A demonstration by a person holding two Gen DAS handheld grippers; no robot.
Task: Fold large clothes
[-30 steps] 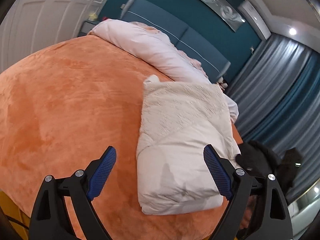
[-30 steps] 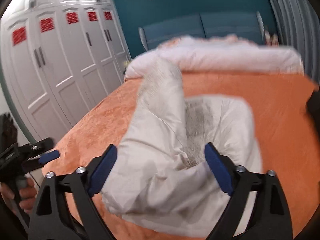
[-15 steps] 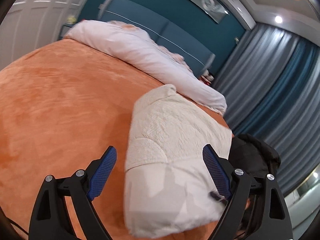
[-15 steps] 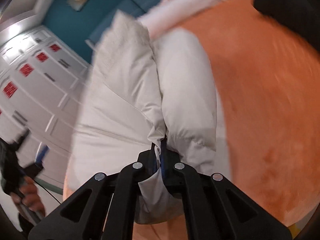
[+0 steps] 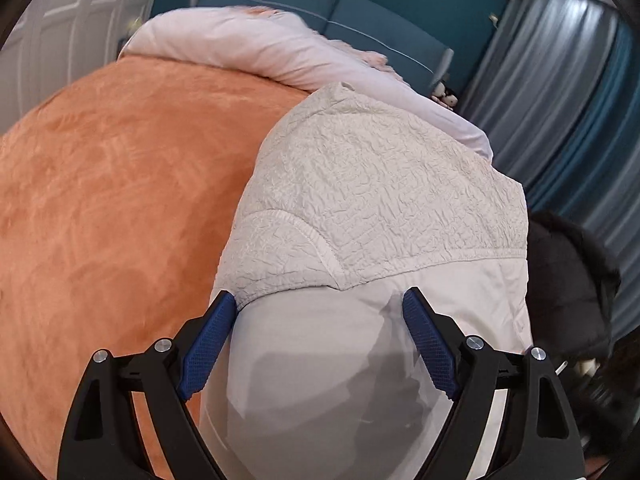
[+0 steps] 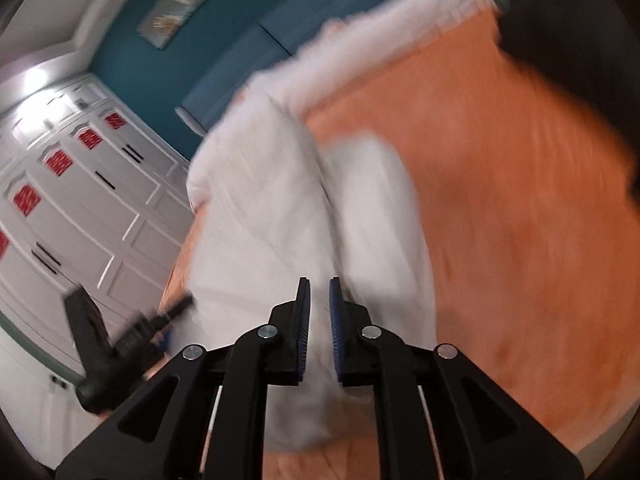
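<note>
My left gripper (image 5: 320, 320) stands wide apart over the near end of the folded white garment (image 5: 380, 208) lying on the orange bedspread (image 5: 100, 200), while my right gripper (image 6: 319, 312), jaws just parting to a narrow gap, pinches nothing visible.

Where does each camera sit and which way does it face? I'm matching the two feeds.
Left wrist: on the left gripper, looking down over the white jacket toward the headboard; own open fingers show.
Right wrist: on the right gripper, facing jacket and wardrobe; own fingers show.
Shared: jacket, orange bedspread.
</note>
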